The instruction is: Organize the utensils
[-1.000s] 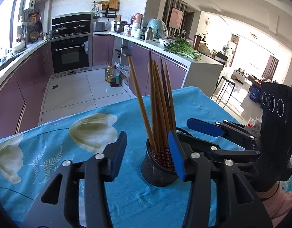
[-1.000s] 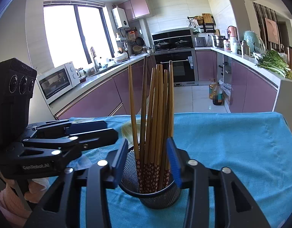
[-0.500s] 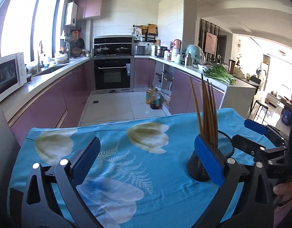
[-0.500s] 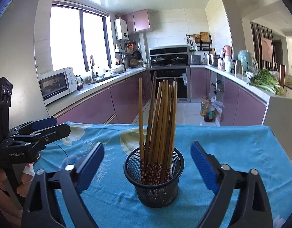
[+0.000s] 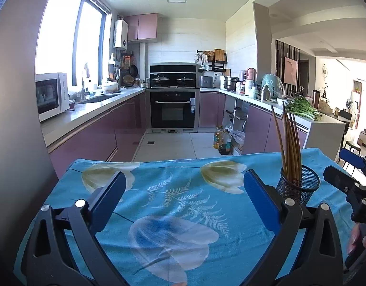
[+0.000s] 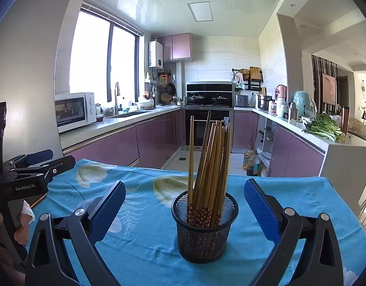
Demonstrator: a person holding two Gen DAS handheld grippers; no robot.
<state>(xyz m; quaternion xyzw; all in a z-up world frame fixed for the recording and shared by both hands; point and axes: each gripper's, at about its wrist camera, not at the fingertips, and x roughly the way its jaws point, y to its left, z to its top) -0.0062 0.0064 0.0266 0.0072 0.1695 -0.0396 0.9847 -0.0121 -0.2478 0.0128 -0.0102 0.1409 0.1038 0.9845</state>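
Both grippers have let go of the mesh cup and drawn back from it, their jaws now spread wide where 1 second ago they stood half as far apart around the chopsticks.

Left wrist view: the left gripper (image 5: pixel 183 190) is fully open with nothing between its blue pads, only the blue flowered tablecloth (image 5: pixel 173 205) below. The black mesh cup (image 5: pixel 298 184) stands at about 2 o'clock, just beyond the right-hand finger, with the bundle of wooden chopsticks (image 5: pixel 289 147) upright in it. The right gripper (image 5: pixel 349 174) enters from 3 o'clock, well clear of the cup.

Right wrist view: the right gripper (image 6: pixel 184 202) is also fully open. The mesh cup (image 6: pixel 204 228) sits centred between its 2 fingers, touching neither, and the chopsticks (image 6: pixel 210 162) lean slightly toward 1 o'clock. The left gripper (image 6: pixel 40 159) sits at 9 o'clock, held by a hand (image 6: pixel 21 224) at the frame edge.
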